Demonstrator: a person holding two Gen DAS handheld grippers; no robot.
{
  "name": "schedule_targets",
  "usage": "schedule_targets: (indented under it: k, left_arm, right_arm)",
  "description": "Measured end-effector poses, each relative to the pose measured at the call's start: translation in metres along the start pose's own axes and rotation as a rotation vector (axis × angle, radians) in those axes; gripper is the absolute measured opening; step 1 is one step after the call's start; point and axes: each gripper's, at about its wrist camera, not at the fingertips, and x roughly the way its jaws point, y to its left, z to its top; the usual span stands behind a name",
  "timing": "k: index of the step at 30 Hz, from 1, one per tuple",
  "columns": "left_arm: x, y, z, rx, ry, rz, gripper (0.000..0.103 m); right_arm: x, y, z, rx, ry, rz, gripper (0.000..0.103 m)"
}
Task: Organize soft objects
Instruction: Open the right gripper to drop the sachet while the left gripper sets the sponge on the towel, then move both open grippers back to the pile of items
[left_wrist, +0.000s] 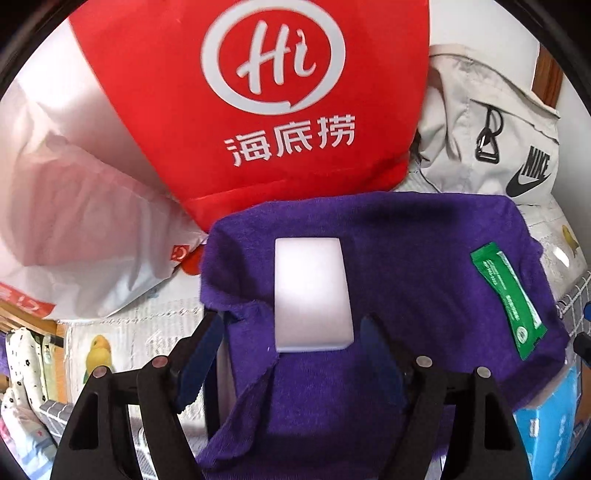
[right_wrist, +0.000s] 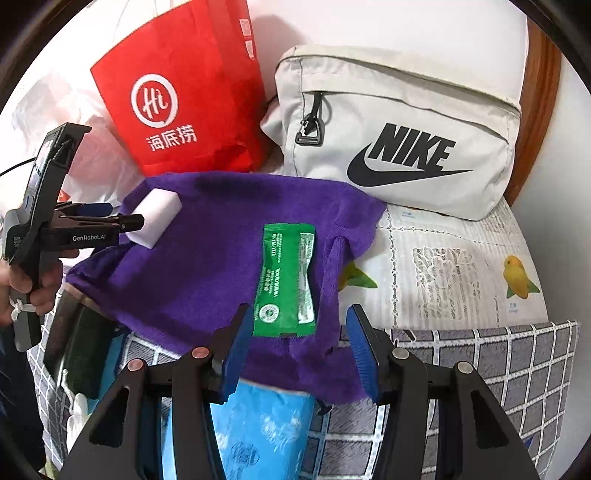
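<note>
Your right gripper (right_wrist: 301, 349) hangs at 6 o'clock in the right wrist view, jaws spread wide and holding nothing; the near end of the green sachet (right_wrist: 286, 286) lies between the two blue pads (right_wrist: 236, 347) without clear contact. Under the pads a blue packet (right_wrist: 258, 432) pokes out from beneath the purple towel (right_wrist: 207, 258).

The towel is spread over the bed (right_wrist: 443, 266), whose lace cover shows yellow bird prints. The sachet lies lengthwise on the towel's right half.

At 9 o'clock in that view your left gripper (right_wrist: 138, 221) reaches in, level with the white sponge block (right_wrist: 157, 214) on the towel's far left corner. From the left wrist view, the sponge (left_wrist: 312, 295) lies just ahead of the jaws, which stand wide apart either side of its near end; whether either pad touches it you cannot tell. There the sachet (left_wrist: 508, 299) sits at 3 o'clock on the towel (left_wrist: 406, 258).

Beyond the towel, a red bag (right_wrist: 184, 99) stands at 11 o'clock, a pale Nike bag (right_wrist: 399, 129) at 1 o'clock, both just behind the towel's far edge.
</note>
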Motion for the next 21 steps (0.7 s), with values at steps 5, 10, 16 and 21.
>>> schedule_targets:
  k: [5, 10, 16, 21]
  left_arm:
    - [-0.029, 0.005, -0.018, -0.009, -0.014, 0.004, 0.076]
    - [-0.067, 0.016, -0.05, -0.019, -0.048, -0.004, 0.076]
    - [-0.112, 0.022, -0.101, -0.046, -0.07, -0.018, 0.076]
    - [-0.138, 0.031, -0.143, -0.081, -0.074, -0.038, 0.076]
  right_arm:
    - [-0.026, 0.01, -0.012, 0.001, -0.018, 0.018, 0.052]
    - [-0.055, 0.026, -0.032, -0.017, -0.032, 0.037, 0.052]
    - [-0.082, 0.049, -0.065, -0.035, -0.027, 0.082, 0.052]
    - [-0.095, 0.067, -0.095, -0.044, -0.012, 0.12, 0.052]
